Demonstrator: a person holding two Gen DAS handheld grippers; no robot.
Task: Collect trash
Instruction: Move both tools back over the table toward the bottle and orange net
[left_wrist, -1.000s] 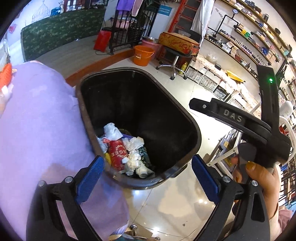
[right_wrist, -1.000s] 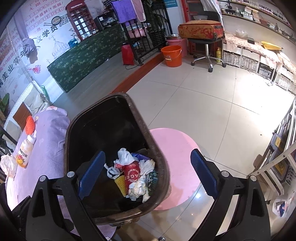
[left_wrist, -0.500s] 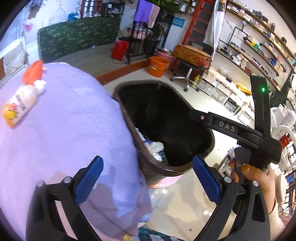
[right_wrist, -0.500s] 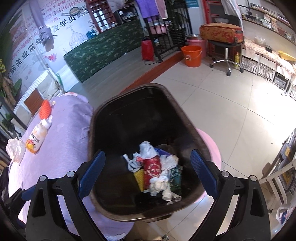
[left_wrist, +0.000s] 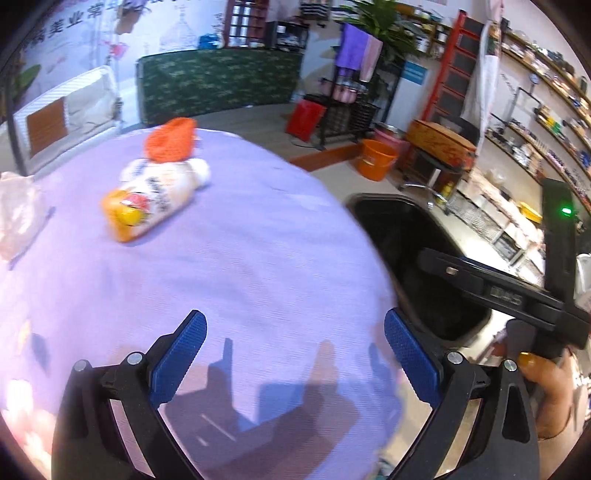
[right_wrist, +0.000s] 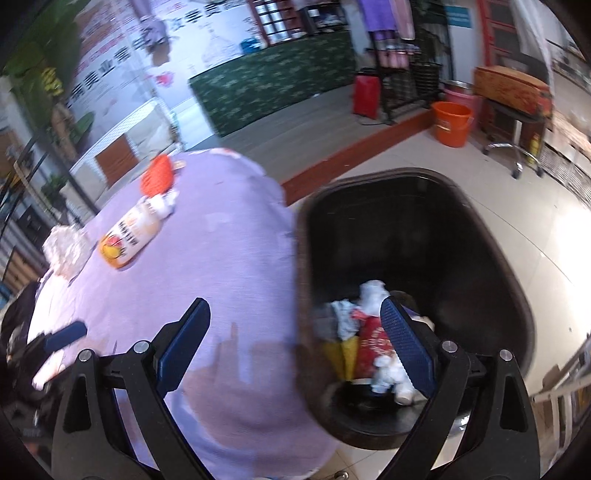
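Left gripper (left_wrist: 293, 360) and right gripper (right_wrist: 295, 349), jaws wide and empty, are hovering over the near desk (left_wrist: 258, 258). Farther left, the bottle (left_wrist: 155, 197) is lying flat: approach square across its body. Bin (right_wrist: 480, 236) is waiting right.

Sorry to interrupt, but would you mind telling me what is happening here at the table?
A person is clearing trash with a pair of tongs in each hand. Both the left tongs and right tongs are open and empty. A bottle, an orange net and a crumpled bag lie on the purple tablecloth. The black bin beside it holds wrappers.
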